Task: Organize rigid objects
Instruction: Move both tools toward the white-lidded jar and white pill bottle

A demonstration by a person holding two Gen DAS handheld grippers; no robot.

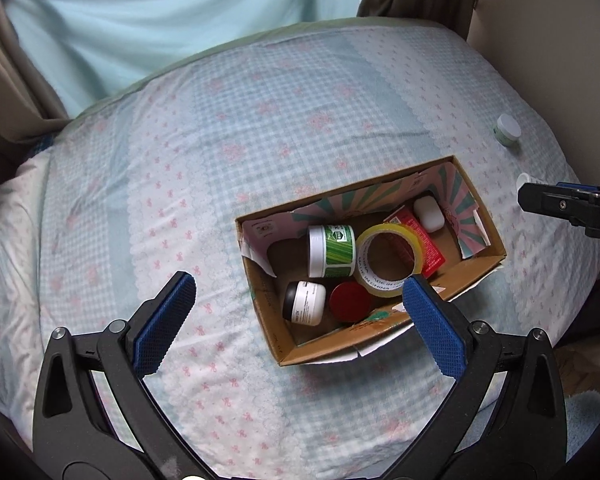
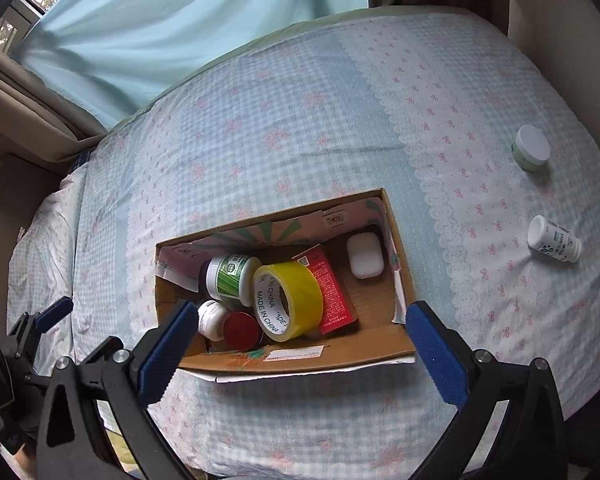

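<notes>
Both tongs released, holding nothing: left gripper (image 1: 296, 300), right gripper (image 2: 300, 324), above the bed (image 2: 300, 100) | box (image 2: 400, 344) on bed holds tape (image 2: 296, 292), green jar (image 2: 230, 278), white jar (image 1: 306, 300), red lid (image 2: 242, 330), red carton (image 2: 334, 292), white case (image 2: 365, 261) | outside, right of box: small jar (image 2: 531, 153), bottle (image 2: 554, 239) lying on its side, apart from each other

"MADE IN CHINA" on tape roll (image 2: 288, 300)

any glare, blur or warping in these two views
Left wrist view: strong fisheye bending of the checked bedspread, dark corner vignette, soft even light, open cardboard box sharp. Right wrist view: same warping; daylight brightens the pale blue curtain; mild sheen on the yellow tape roll.
</notes>
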